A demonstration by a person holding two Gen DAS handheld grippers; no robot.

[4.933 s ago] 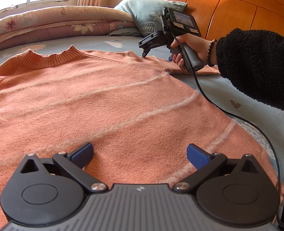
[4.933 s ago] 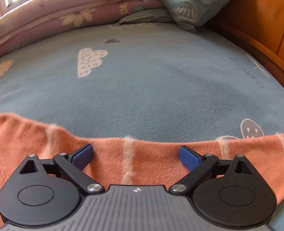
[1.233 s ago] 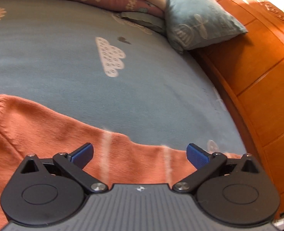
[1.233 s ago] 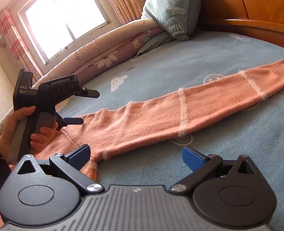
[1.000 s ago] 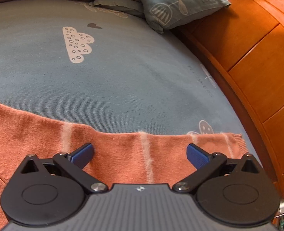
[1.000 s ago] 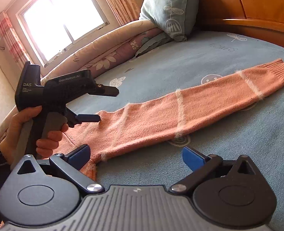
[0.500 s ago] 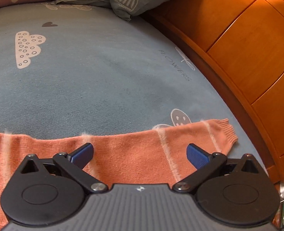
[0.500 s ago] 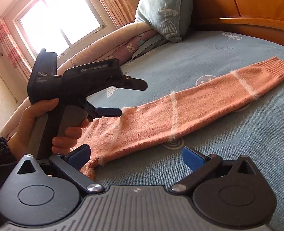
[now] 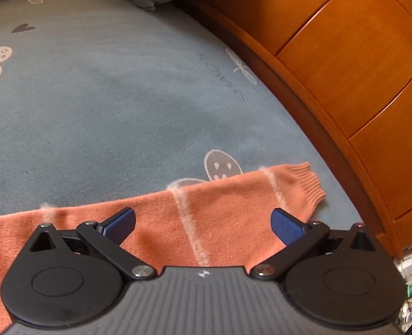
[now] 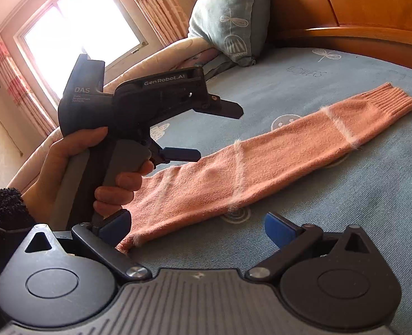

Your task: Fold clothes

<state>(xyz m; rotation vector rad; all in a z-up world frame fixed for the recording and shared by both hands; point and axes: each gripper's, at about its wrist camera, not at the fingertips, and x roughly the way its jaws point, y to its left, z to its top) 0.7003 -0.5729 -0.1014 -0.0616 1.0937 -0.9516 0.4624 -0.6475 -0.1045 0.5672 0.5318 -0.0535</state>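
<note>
left tongs [image 9: 203, 224] (spread) now nearer sleeve [image 9: 228, 212] cuff; right tongs [image 10: 197, 229] likewise spread

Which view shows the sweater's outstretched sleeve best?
The right wrist view: the sleeve lies flat along its length to the ribbed cuff, with the open left gripper above it. The left wrist view shows only the cuff end, partly hidden behind that gripper.

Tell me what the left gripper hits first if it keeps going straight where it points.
Most likely the sweater sleeve: the left gripper, jaws open, points over it near the ribbed cuff. Past that lies bare bedsheet. Its height above the sleeve is unclear.
</note>
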